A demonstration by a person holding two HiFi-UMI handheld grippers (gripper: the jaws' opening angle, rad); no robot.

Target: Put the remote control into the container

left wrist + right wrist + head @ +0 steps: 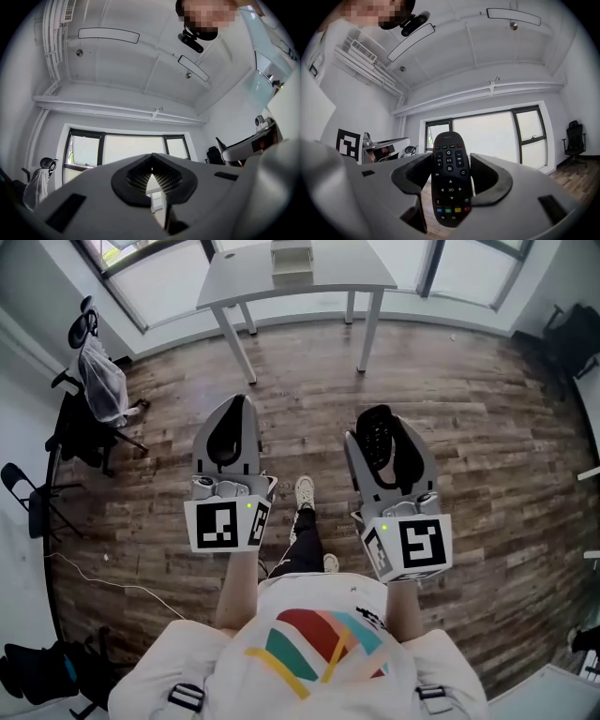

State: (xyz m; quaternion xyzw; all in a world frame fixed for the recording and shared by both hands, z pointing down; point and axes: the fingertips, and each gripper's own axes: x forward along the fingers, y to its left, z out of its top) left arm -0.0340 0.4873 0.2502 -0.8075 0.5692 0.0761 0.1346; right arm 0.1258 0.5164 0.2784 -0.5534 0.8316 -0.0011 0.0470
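Left gripper [153, 174]: jaws pressed together, nothing between them.
Right gripper [451, 171]: jaws clamped on remote control [450, 183], held upright, buttons facing camera.
Container [292, 261]: far, on white table [244, 282], well apart from remote.

The slim black plastic remote control [450, 180] shows blue, green, yellow and red buttons, while the plank floor [469, 409] under the white rectangular table [244, 282] is streaky brown.
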